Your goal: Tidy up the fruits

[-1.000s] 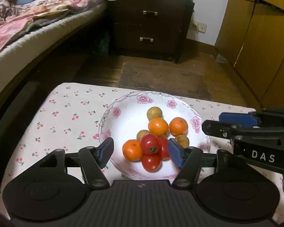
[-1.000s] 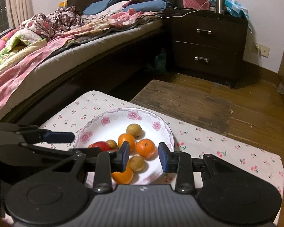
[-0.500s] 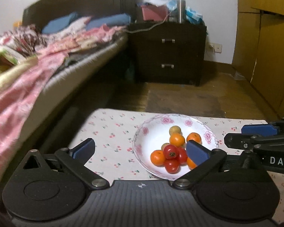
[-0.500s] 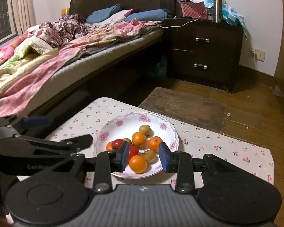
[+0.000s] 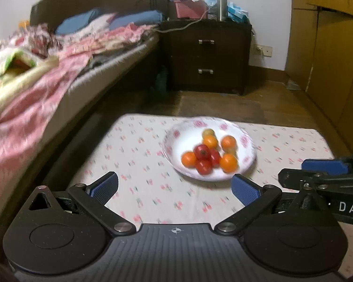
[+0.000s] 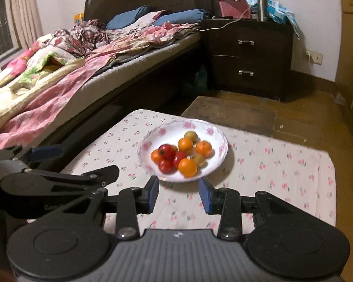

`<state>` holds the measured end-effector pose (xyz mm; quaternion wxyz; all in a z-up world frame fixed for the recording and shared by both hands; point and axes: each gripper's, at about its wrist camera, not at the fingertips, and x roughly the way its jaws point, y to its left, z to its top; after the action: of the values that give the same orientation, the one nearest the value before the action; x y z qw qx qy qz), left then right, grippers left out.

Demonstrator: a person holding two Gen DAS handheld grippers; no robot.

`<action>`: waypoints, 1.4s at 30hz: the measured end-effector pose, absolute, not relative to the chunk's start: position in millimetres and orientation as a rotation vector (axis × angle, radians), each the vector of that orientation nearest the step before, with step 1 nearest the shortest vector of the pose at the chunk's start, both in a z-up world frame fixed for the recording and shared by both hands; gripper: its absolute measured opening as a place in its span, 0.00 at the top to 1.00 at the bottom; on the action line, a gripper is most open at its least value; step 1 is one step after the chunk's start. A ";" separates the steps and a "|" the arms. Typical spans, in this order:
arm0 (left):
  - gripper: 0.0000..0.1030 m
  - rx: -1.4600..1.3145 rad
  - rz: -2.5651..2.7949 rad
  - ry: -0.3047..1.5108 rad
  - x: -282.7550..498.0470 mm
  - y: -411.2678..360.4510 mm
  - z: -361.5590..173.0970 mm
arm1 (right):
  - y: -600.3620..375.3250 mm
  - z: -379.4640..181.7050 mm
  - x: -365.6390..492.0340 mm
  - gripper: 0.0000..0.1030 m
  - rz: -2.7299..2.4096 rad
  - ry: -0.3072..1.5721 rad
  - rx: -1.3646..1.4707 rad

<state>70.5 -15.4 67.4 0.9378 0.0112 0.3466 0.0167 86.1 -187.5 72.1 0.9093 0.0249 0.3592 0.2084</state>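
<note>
— While both tools hang over the near edge of the cloth, how do their fingers stand?

— The left gripper (image 5: 174,186) is spread as wide as it goes, its jaws having just been opening, and nothing sits between the blue pads (image 5: 243,189). The right gripper (image 6: 178,191) has its pads drawn fairly close with a clear gap between them, released and bare; only the cloth shows through.

— And the fruit?

— All of it is in the plate (image 6: 214,138), a white dish with pink flowers on the rim, just beyond the fingertips in the middle of the right wrist view and right of centre in the left one. Red tomatoes (image 6: 166,151) bunch at the left and near side of the pile, oranges (image 6: 187,167) ring them, and a couple of yellowish fruits (image 6: 191,135) sit at the far and right side. They touch one another in one heap.

— What is the plate on?

— A tablecloth (image 6: 282,171) printed with small cherries, covering a low table. Each tool shows in the other's view: the right one at the right edge of the left picture, the left one at the left edge of the right picture.

— Further out?

— A bed (image 6: 58,70) with rumpled pink bedding fills the upper left, a dark nightstand (image 6: 249,58) with two drawers stands at the upper right, and wooden floor (image 6: 313,117) lies behind the table.
</note>
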 end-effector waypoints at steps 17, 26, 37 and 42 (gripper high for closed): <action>0.00 -0.048 0.019 0.819 27.2 -10.2 48.1 | -190.2 59.1 30.1 0.70 0.405 0.816 0.098; 0.00 -0.026 0.009 0.844 7.1 -13.2 39.7 | -191.3 49.8 9.8 0.70 0.389 0.860 0.117; 0.00 -0.011 -0.013 0.864 -7.7 -17.8 36.6 | -197.1 44.0 -11.9 0.70 0.367 0.895 0.149; 0.00 -0.013 -0.017 0.875 -10.0 -18.6 34.0 | -198.1 41.4 -15.6 0.70 0.360 0.907 0.148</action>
<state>-10.0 -18.6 34.0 0.9057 -0.0063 0.4238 -0.0082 -15.6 -198.1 41.4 0.8808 0.0710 0.4352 0.1728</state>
